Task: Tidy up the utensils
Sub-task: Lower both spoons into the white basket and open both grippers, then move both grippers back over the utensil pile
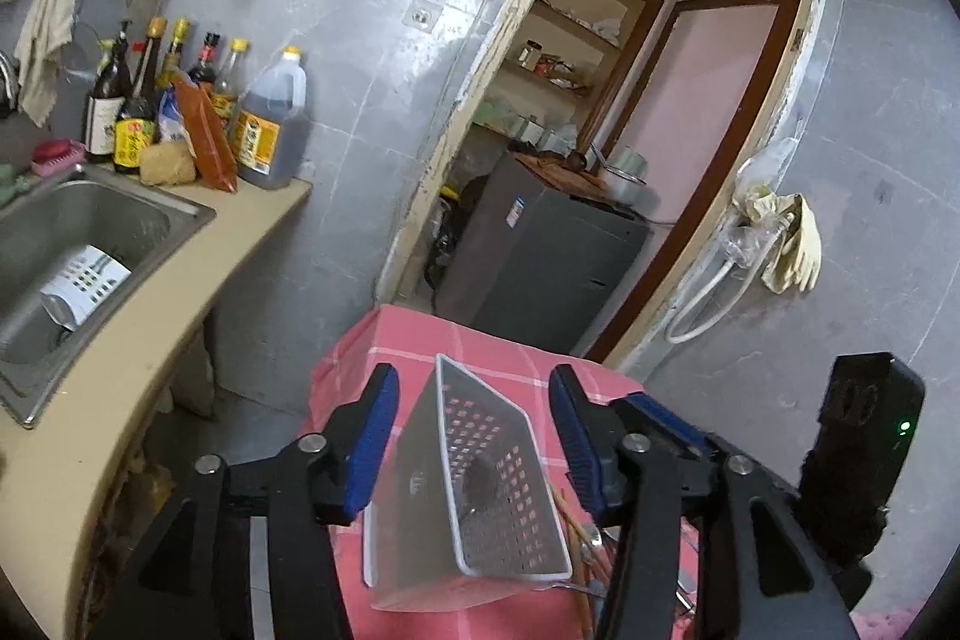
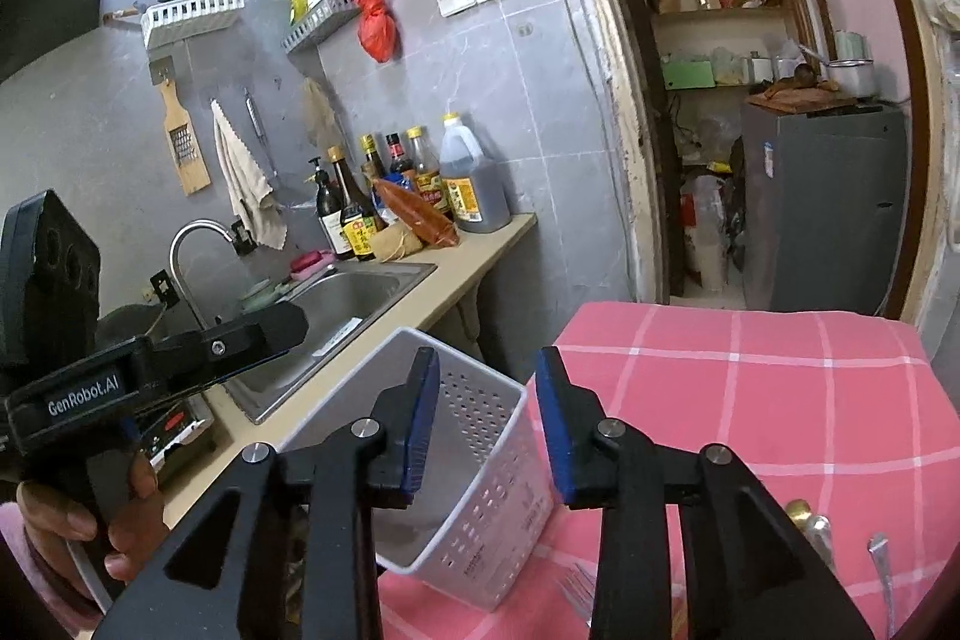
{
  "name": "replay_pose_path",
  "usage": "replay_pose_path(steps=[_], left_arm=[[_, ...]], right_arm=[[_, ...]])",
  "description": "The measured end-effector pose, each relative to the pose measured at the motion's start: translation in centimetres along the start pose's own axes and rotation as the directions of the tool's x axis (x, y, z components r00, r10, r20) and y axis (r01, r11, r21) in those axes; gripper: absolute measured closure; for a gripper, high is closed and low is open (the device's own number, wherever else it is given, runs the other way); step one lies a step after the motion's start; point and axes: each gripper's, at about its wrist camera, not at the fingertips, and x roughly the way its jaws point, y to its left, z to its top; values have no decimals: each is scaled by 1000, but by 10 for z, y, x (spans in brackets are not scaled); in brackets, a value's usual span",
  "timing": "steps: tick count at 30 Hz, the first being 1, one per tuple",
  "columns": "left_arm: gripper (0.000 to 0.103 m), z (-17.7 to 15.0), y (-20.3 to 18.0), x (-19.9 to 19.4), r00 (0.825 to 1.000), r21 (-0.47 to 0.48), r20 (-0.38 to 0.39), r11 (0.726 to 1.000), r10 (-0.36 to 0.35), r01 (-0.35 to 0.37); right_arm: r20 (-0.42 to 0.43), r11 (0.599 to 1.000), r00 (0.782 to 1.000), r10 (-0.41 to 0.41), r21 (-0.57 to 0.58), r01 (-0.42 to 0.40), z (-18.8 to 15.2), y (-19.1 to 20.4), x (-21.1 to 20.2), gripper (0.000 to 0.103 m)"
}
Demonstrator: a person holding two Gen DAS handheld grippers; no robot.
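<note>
Both the left gripper (image 1: 474, 436) and right gripper (image 2: 486, 421) stand spread and empty around the white perforated utensil caddy (image 2: 480, 466) at lower centre; steady it upright on the pink checked cloth (image 2: 780, 400) before loading the utensils (image 2: 879, 568) at lower right

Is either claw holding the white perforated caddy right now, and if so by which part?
Neither. Both the left claw and the right claw stand open around the white caddy, with gaps between pads and walls.

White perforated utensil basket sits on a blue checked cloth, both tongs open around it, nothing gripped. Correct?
Not quite: the checked cloth is pink, not blue, as the right wrist view shows plainly. The rest holds: the white perforated utensil basket sits on it, and the left tongs and right tongs stand open with nothing gripped.
</note>
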Motion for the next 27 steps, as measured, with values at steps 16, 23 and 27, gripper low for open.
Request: replay_pose_path(steps=[16, 23, 27], left_arm=[[7, -19, -65, -27, 992, 142, 87, 985, 86, -98], [1, -42, -113, -25, 991, 212, 115, 973, 64, -87], [0, -56, -135, -21, 993, 235, 107, 970, 43, -68]], right_arm=[[159, 970, 957, -242, 15, 242, 17, -53, -116, 6], [185, 951, 935, -303, -1, 309, 13, -78, -158, 2], [183, 941, 925, -333, 2, 338, 6, -96, -179, 2]])
